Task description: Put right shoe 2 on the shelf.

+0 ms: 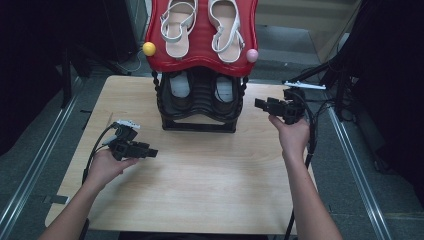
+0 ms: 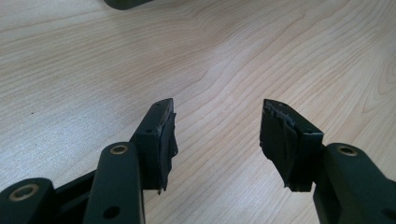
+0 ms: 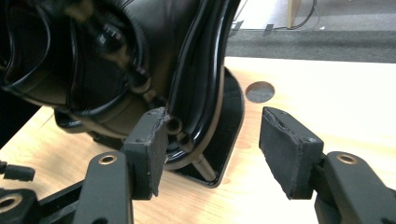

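Two-tier shoe rack [image 1: 200, 107] is set at the table's [image 1: 200, 200] far edge: red top shelf [image 1: 200, 45] bearing white sandals [image 1: 200, 25], black lower tier below. Right gripper [image 1: 264, 105] is held just right of the rack's lower tier, jaws spread wide, nothing gripped. Left gripper [image 1: 150, 151] is held near the rack's front-left, over bare wood, jaws likewise wide and empty.
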